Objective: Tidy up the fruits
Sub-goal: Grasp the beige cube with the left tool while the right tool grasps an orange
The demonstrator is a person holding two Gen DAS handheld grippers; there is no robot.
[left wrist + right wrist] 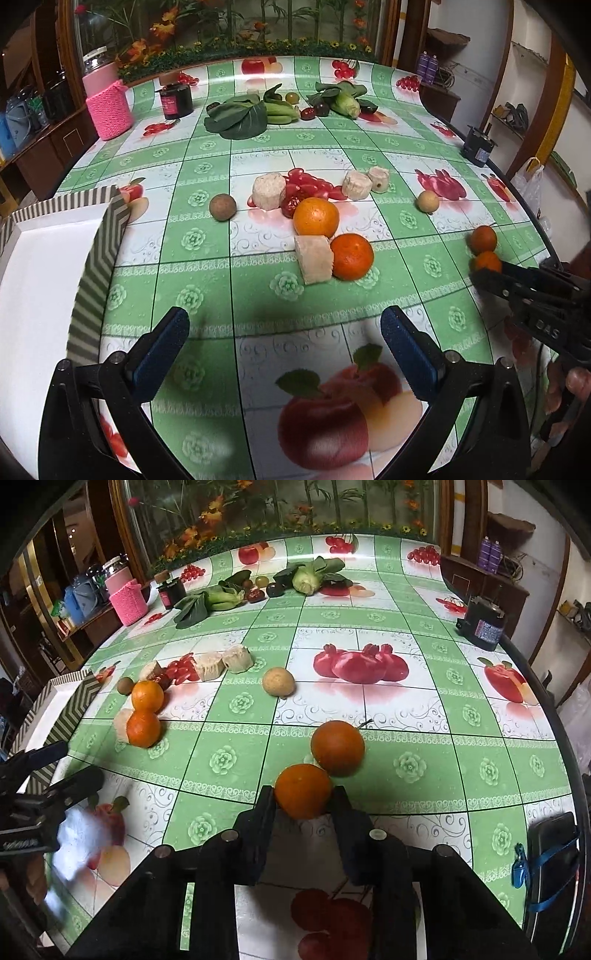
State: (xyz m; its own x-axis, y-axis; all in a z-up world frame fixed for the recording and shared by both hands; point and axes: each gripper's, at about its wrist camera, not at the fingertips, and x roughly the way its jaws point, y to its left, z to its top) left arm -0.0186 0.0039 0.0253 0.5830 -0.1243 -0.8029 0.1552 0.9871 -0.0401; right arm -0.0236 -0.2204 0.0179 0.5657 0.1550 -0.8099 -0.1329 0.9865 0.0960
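Note:
My right gripper (303,794) is shut on a small orange (303,790) low over the green fruit-print tablecloth, with its pads against both sides. A darker orange (337,747) touches it just beyond. In the left wrist view that pair (483,238) lies at the right edge, with the right gripper (480,273) on the nearer one. My left gripper (284,321) is open, with nothing between its fingers. Ahead of it lie two larger oranges (316,216) (351,256) among pale cut chunks (314,258). A white box with a striped rim (99,258) stands to its left.
A brown round fruit (222,207), a tan one (278,681) and red dates (310,186) lie mid-table. Leafy greens and corn (236,118) sit at the back, beside a pink knit-covered jar (109,110). A black device (482,622) and a phone (550,853) lie by the right edge.

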